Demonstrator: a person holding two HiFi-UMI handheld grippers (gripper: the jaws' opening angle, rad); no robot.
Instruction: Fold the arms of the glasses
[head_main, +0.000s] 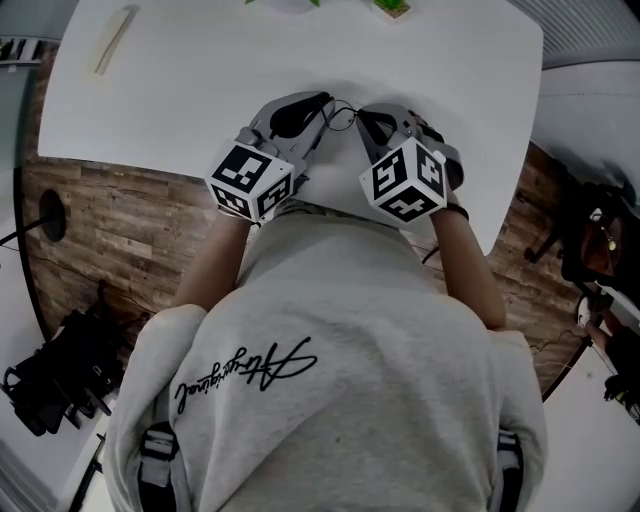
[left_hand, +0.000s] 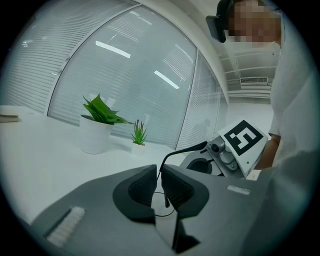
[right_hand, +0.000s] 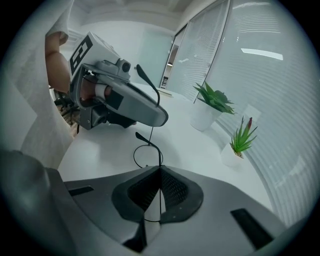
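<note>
The glasses are thin black wire-framed ones, held just above the white table between my two grippers. My left gripper is shut on the frame wire, seen pinched between its pads in the left gripper view. One arm of the glasses rises from there toward the right gripper's marker cube. My right gripper is shut on the frame's other side. A lens ring and a thin arm show in front of it, under the left gripper's body.
A large potted plant and a small one stand at the table's far side, seen also in the right gripper view. A pale wooden strip lies far left. Black gear sits on the floor.
</note>
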